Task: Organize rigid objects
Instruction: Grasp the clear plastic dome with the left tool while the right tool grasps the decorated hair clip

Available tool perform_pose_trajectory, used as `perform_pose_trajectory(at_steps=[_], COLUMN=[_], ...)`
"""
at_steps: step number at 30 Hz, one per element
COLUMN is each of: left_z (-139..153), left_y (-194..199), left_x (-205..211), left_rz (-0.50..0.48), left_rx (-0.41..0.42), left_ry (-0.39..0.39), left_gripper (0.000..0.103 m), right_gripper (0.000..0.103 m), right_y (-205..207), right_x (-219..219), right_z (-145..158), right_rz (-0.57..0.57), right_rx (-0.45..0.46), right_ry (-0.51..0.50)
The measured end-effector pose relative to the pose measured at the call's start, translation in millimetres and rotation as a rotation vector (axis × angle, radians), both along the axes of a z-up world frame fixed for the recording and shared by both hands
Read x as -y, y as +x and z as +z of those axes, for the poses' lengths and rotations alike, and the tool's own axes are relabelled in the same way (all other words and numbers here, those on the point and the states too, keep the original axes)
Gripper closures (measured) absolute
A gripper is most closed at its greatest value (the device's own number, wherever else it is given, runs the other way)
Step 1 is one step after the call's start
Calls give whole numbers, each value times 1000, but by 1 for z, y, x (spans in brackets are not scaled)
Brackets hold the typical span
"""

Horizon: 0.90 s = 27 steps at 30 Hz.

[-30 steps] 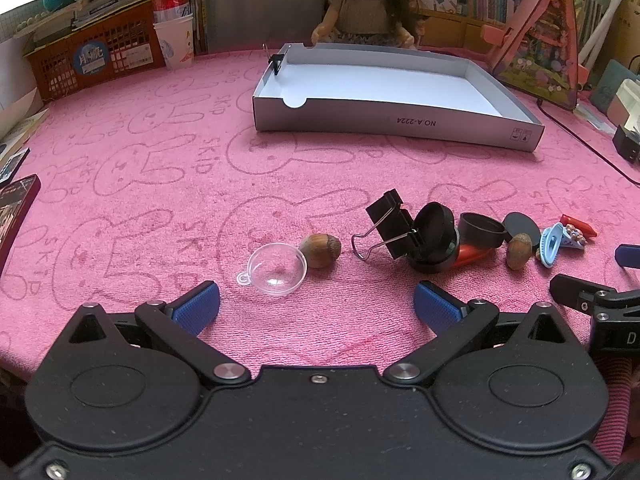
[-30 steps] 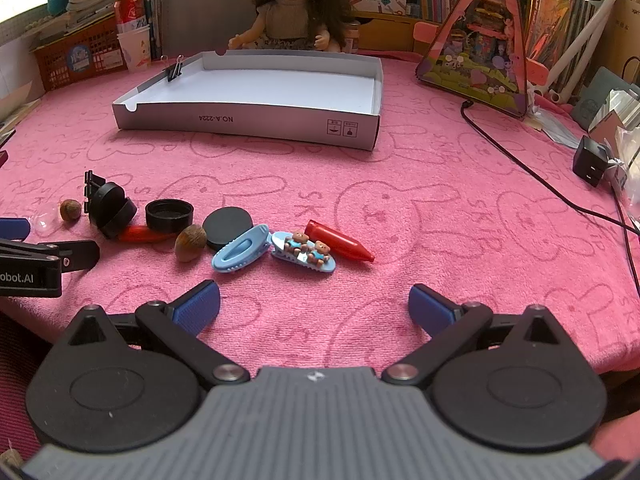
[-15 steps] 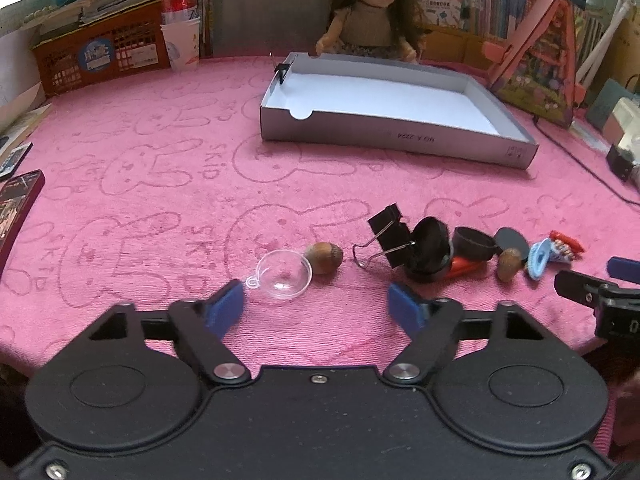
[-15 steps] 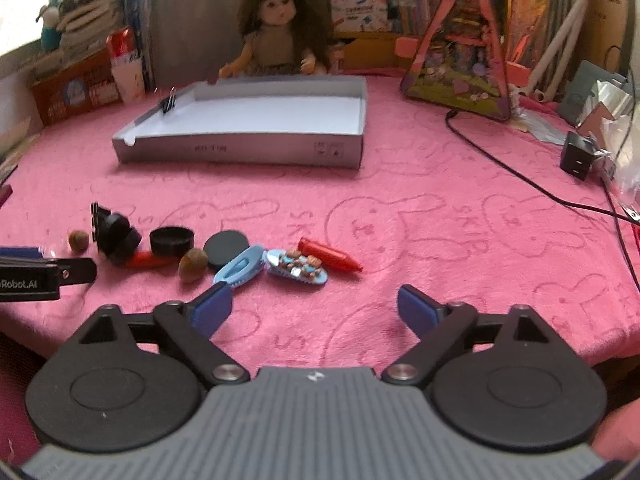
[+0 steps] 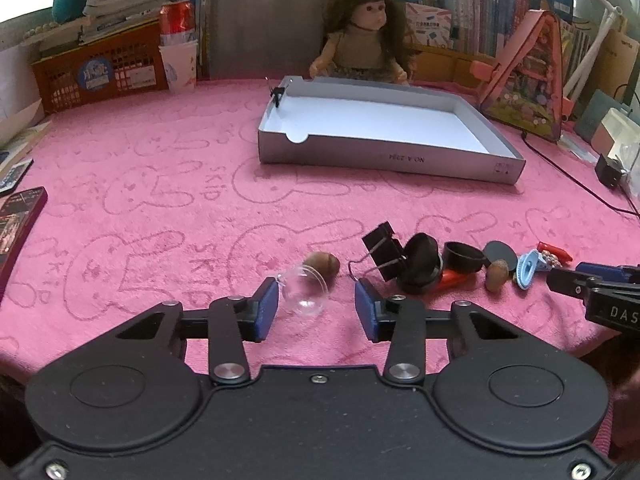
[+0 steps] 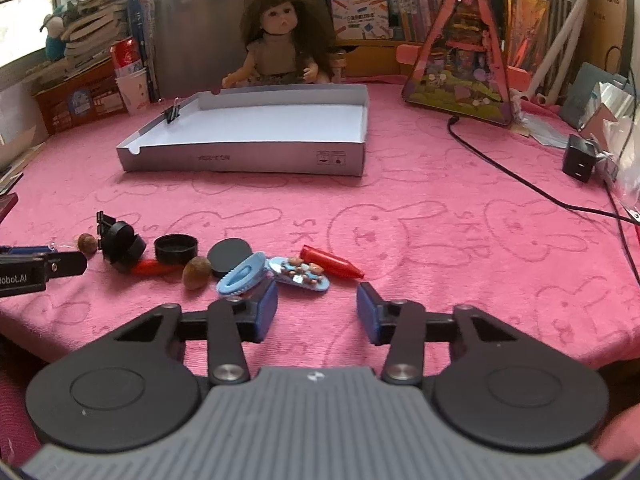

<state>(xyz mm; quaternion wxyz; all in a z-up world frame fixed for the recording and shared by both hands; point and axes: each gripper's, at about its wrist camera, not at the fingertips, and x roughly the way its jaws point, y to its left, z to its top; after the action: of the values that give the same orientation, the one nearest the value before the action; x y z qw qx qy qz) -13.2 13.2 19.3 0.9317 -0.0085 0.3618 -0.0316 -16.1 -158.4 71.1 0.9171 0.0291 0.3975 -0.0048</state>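
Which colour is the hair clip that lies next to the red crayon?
Light blue hair clip, with small brown bear figures on top; the right wrist view shows it best.

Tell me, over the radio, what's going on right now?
Left gripper open around clear plastic dome, not gripping. Right gripper open near blue hair clip. Gray box tray holds no items yet. Nothing blocking.

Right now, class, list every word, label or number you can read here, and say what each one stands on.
"SKIP": woven into the pink towel, repeated.
"NO A-2224", upside down, last digits uncertain: front wall of the grey box.
"DAS", cut off: right gripper.
"obot.AI", cut off: left gripper.
Basket sticker, book spines and can: too blurred to read.
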Motion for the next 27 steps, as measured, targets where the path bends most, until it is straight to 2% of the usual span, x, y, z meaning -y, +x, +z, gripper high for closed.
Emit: perform_pose_trajectory(at_steps=[1,6,7,11,13,20,27], left_z=[0,-2,-3,-6,-7,-4,-9], left_y=[0,1,2,3,3,-1,2], left_x=[-1,-4,-5,-5,-6,-10,-8], left_rz=[4,15,15,27,32,50,50], left_rx=[4,-1,-2,-12,-11,25,19], left_ry=[3,1,1,12,11,30,51], left_gripper=[63,63,62,62,62,60,58], right_gripper=[62,62,58,57,48,48,46], right_y=[1,8,9,13,14,15,11], right_x=[-1,-3,-2,-1,-3,-3,-5], right_z=[-1,-2,-3,-6,-7,-9,-9], right_rz=[5,5,1,-17,-28,-43,-31], right_rx=[0,12,14,22,30,49,49], right_ry=[4,15,22,37,21,0,-9])
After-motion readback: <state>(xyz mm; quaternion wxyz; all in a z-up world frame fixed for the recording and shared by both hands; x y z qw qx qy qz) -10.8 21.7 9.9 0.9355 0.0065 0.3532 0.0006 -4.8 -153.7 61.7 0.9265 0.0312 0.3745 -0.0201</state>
